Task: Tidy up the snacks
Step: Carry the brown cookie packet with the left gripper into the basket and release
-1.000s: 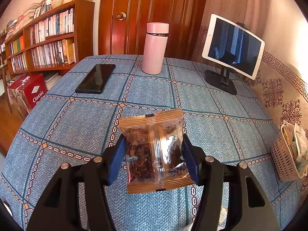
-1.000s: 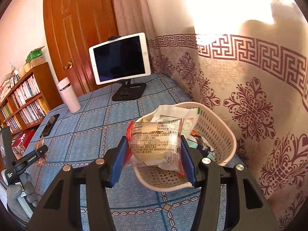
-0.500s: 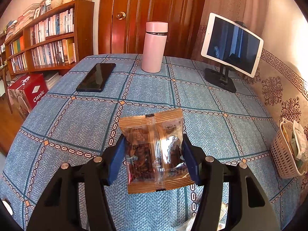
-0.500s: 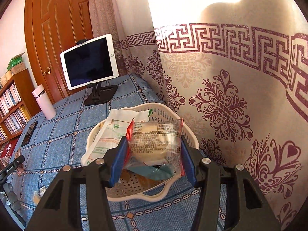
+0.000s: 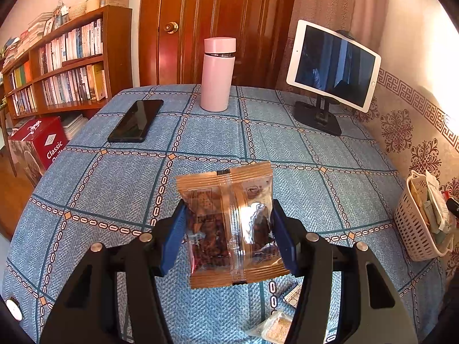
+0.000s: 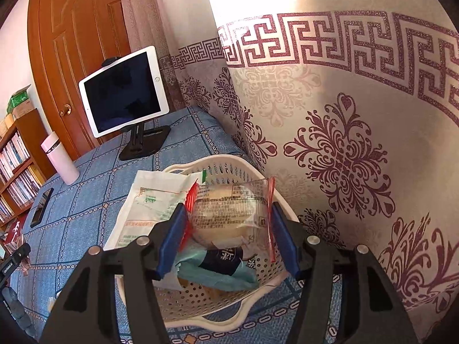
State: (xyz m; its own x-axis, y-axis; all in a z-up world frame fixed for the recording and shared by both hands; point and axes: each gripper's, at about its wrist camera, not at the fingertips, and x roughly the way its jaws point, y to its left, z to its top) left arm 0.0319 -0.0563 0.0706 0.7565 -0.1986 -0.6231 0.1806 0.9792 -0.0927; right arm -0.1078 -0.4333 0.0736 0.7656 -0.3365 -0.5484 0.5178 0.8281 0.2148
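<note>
Right gripper: above the white perforated basket, its blue fingers are spreading apart at this moment. A clear bun packet with red sealed edges sits between them. The fingers look clear of its crinkled edges, or barely touching, so it appears released.

Left gripper: held over the blue checked desk, well apart from the basket. Its fingers are clenched on a brown-edged snack packet with dark pieces inside.

Basket contents: a large white and green pouch leans over the left rim, with a teal wrapper and a dark label below the bun packet. The basket stands at the desk edge against a patterned wall covering.

Loose snacks: a small pale packet lies on the desk just under the left gripper, and part of another shows beside it.

Risk, bun packet: it may catch on a finger as the fingers part, or land on the leaning pouch and slide over the rim. The cause would be the crowded, uneven pile beneath it.

Risk, basket: a push from the right gripper could shift this light basket along the desk.

Risk, left packet: slick film gripped only at its sides could slip or twist on the way to the basket.

Risk, bystanders: a pink flask, a dark phone and a tablet on a stand sit further back, likely clear of either gripper's path.
</note>
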